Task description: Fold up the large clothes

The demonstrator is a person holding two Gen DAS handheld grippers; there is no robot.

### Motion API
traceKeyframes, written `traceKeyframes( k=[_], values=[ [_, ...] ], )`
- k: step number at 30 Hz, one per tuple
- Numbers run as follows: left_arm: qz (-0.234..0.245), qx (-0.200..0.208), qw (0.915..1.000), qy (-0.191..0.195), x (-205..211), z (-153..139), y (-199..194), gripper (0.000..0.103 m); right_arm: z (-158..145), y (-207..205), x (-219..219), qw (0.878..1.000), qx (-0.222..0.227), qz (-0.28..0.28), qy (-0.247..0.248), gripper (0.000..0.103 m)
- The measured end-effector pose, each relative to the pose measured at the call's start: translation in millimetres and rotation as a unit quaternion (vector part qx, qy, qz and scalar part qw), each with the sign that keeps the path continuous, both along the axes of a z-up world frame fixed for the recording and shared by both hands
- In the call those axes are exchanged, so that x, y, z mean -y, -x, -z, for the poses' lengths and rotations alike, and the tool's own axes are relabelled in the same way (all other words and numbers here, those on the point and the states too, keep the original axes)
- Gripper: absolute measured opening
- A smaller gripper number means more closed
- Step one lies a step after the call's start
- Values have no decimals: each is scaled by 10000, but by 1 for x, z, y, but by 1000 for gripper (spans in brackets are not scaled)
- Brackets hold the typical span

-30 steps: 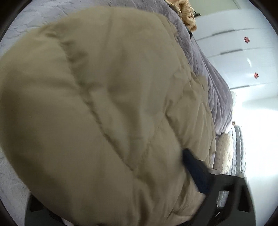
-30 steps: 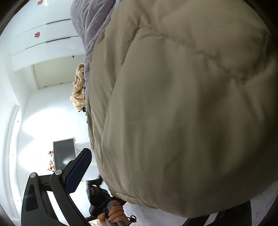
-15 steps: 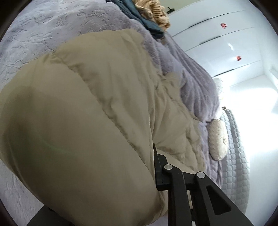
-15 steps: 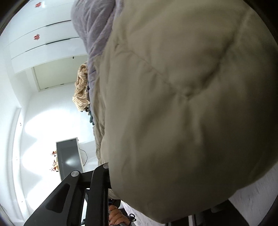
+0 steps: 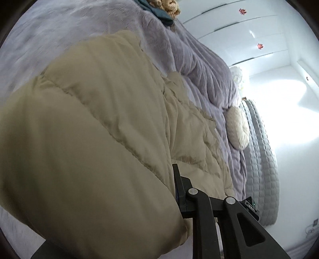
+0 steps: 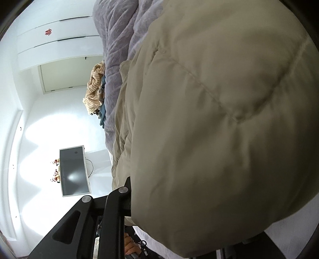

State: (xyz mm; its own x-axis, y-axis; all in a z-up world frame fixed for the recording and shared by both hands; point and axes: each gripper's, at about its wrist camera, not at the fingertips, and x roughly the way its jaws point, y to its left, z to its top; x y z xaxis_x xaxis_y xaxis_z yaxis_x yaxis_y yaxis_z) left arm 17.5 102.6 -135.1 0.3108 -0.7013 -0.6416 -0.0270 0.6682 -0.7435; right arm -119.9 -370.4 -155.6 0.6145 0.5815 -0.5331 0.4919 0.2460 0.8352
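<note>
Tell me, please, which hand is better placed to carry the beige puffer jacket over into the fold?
Neither clearly: the left tool and right tool each clamp the puffer jacket at an edge. The left perhaps has the edge, facing open purple blanket.

Overexposed background, fisheye vignette, soft blur

Obstacle, both grippers: beige puffy jacket [image 5: 83, 143] bulges over the fingers, filling the space ahead of each. Ahead of the left gripper [image 5: 180, 191], beyond the jacket: open purple blanket [image 5: 199, 65]; clothes pile [image 5: 165, 8] at the far edge; round cushion [image 5: 238, 127] to the right. Left of the right gripper [image 6: 129, 199]: open floor; monitor [image 6: 74, 170] standing there.
</note>
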Motion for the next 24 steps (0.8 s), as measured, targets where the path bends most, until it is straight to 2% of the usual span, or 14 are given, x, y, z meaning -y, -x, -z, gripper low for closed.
traceKeyframes(
  k=[3, 5, 9, 14, 16, 18, 19, 20, 24],
  values=[
    [179, -128, 9998, -16, -13, 2, 28, 22, -3, 32, -12, 9999, -127, 3, 61, 25],
    [357, -144, 9991, -183, -19, 1, 48, 22, -1, 52, -20, 9996, -278, 1, 88, 25],
    [361, -406, 9983, -200, -30, 12, 76, 22, 6, 74, -22, 9986, -516, 67, 67, 25],
    [98, -736, 9967, -319, -30, 34, 92, 22, 30, 61, -20, 9961, -876, -26, -111, 31],
    [0, -773, 9961, -428, -30, 34, 96, 27, 32, 61, -19, 9952, -961, -61, -155, 36],
    [-131, -817, 9936, -762, -28, 32, 99, 43, 31, 63, -17, 9940, -1078, -82, -154, 40],
    [-253, -884, 9908, -994, -29, 30, 104, 58, 30, 63, -17, 9928, -1189, -103, -132, 44],
    [-345, -928, 9883, -1164, -32, 28, 108, 67, 29, 65, -16, 9916, -1280, -127, -112, 49],
    [-428, -1017, 9798, -1666, -41, 13, 123, 67, 21, 71, -19, 9864, -1605, -321, 123, 56]
  ],
)
